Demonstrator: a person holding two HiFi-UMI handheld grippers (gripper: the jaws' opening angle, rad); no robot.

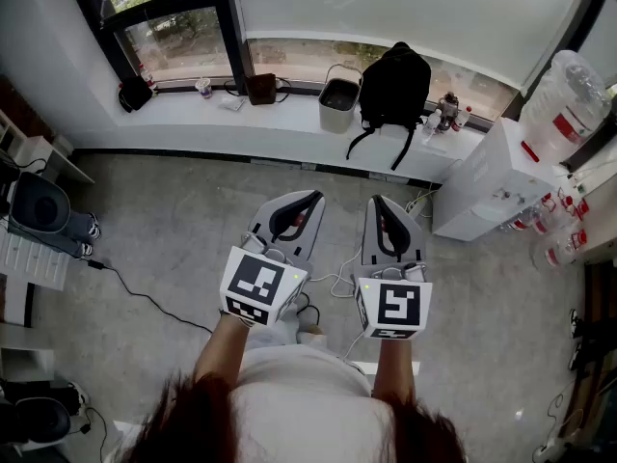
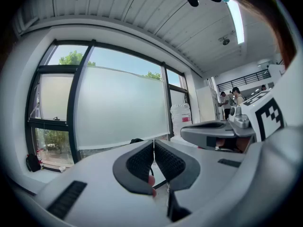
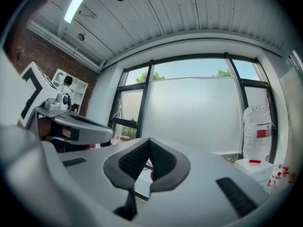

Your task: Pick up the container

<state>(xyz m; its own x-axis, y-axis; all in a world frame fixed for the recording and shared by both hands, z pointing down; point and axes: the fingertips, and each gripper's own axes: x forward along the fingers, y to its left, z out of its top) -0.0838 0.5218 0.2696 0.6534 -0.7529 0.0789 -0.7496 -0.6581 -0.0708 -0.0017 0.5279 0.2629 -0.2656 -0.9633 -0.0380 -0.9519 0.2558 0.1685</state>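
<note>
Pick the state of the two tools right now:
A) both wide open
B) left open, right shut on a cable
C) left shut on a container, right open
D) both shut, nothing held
D: the left tool and the right tool each show their jaws pressed together in their own gripper view, with nothing between them.

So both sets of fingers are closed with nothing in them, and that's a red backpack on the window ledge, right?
Almost. The backpack on the window ledge is black, not red; the head view shows it. The rest holds.
</note>
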